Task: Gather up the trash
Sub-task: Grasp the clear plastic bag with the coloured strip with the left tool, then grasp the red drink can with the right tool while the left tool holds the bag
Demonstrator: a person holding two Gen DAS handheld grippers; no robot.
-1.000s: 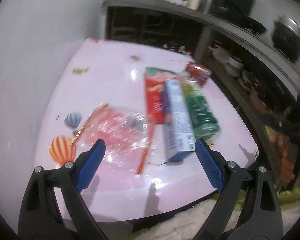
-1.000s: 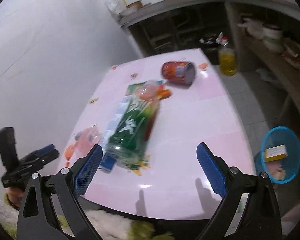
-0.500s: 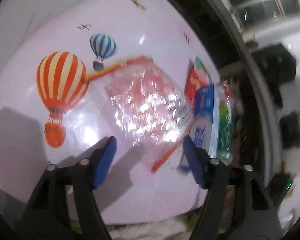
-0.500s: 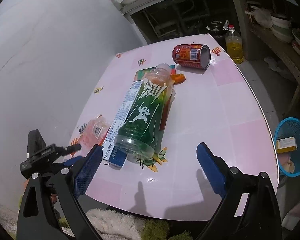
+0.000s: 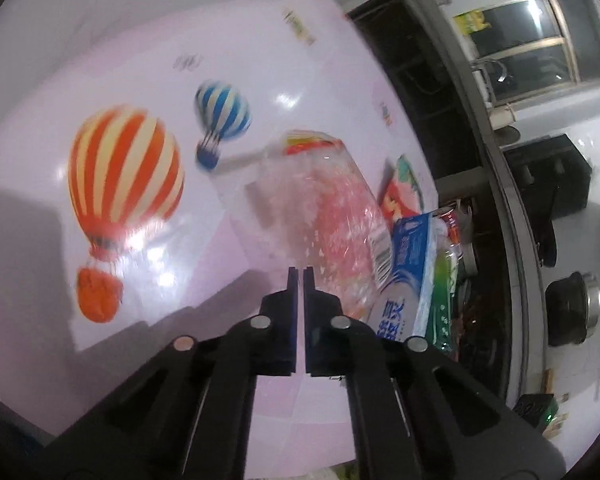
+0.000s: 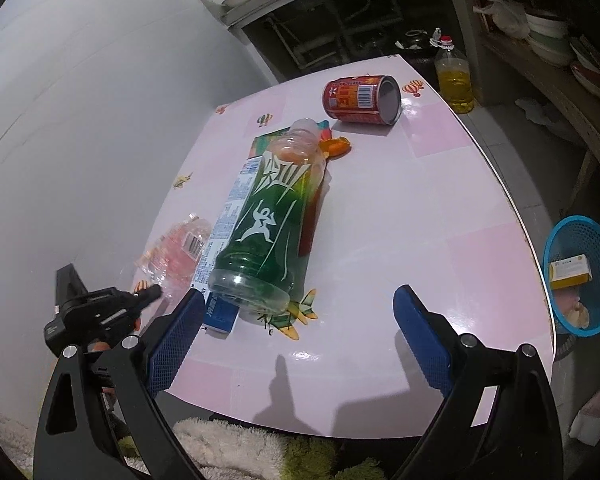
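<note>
A crumpled clear wrapper (image 5: 324, 208) with pink print lies on the pink table (image 6: 420, 208), at the left of the trash pile. My left gripper (image 5: 299, 272) has its jaws closing tight, pads pinched together on the wrapper's near edge. The right wrist view shows this gripper (image 6: 150, 292) at the table's left edge, its tip at the wrapper (image 6: 180, 246). Beside the wrapper lie a blue-white box (image 6: 224, 224), a green bottle (image 6: 268, 224) on its side and a red can (image 6: 360, 98) farther back. My right gripper (image 6: 300, 294) hangs open just short of the bottle's base, holding nothing.
A blue mesh basket (image 6: 580, 240) with a yellow box (image 6: 570, 272) in it stands on the floor right of the table. An oil bottle (image 6: 454, 80) stands behind the table. Shelves with pots line the right side. A fluffy rug (image 6: 228, 452) lies below the front edge.
My left gripper dropped toward the wrapper, rolled, and its jaws went from wide open to shut at the wrapper's edge. The right gripper stayed open and barely moved.
</note>
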